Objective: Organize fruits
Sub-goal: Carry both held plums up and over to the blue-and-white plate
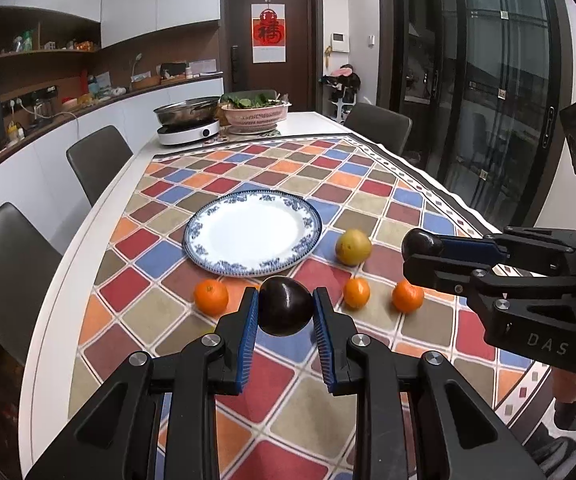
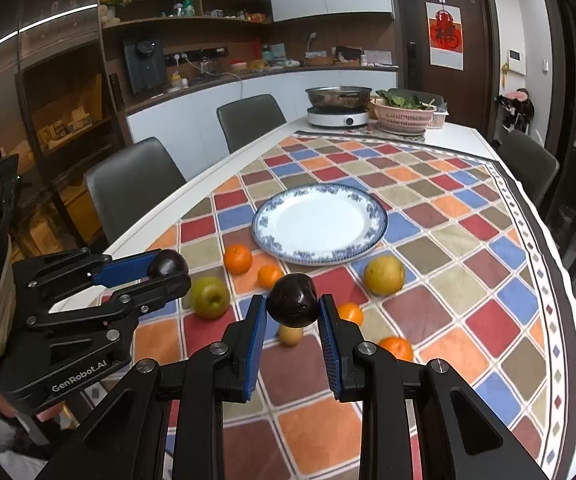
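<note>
Left tongs (image 1: 286, 312) and right tongs (image 2: 293, 312) both pitched downward, side by side, blue pads (image 1: 249, 334) clamped on a dark round fruit each, held clear above the worktop.

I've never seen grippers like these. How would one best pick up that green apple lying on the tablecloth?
Grip the green apple across its round middle, coming down from above. Its stem dimple faces up, so the widest sides are free, though the left gripper hangs close beside it.
</note>
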Available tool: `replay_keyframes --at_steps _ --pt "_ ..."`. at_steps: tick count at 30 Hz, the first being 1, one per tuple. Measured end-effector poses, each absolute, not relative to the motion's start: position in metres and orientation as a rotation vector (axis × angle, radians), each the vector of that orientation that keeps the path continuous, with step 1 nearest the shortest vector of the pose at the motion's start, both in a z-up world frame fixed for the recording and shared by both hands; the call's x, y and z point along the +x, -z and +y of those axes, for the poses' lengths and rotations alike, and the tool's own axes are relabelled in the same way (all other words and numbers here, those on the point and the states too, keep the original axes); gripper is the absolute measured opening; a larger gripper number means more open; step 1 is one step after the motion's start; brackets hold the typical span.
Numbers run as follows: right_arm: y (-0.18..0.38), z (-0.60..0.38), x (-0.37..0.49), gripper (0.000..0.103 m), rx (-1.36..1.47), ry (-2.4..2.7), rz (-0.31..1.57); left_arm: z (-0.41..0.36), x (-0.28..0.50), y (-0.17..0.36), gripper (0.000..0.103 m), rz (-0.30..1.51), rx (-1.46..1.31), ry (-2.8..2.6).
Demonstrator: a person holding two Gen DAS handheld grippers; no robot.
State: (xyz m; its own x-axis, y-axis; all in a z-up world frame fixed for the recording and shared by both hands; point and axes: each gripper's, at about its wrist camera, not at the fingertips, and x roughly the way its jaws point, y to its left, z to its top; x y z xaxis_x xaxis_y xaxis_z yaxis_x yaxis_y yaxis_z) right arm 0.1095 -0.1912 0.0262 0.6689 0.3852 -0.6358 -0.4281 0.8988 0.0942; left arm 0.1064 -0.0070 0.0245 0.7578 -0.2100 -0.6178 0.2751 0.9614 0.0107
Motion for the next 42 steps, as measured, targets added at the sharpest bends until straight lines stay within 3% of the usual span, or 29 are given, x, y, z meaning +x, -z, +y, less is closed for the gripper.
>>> replay_keyframes --at_steps 22,42 --pt "-0.039 -0.165 0.222 0.028 -0.109 -0.481 0.742 0.010 0.218 -0.040 0.028 0.712 0.101 0.285" --pt "0.007 -0.146 0.366 0.028 -0.142 -0.455 0.966 0.022 0.362 0.012 0.028 0.945 0.064 0.296"
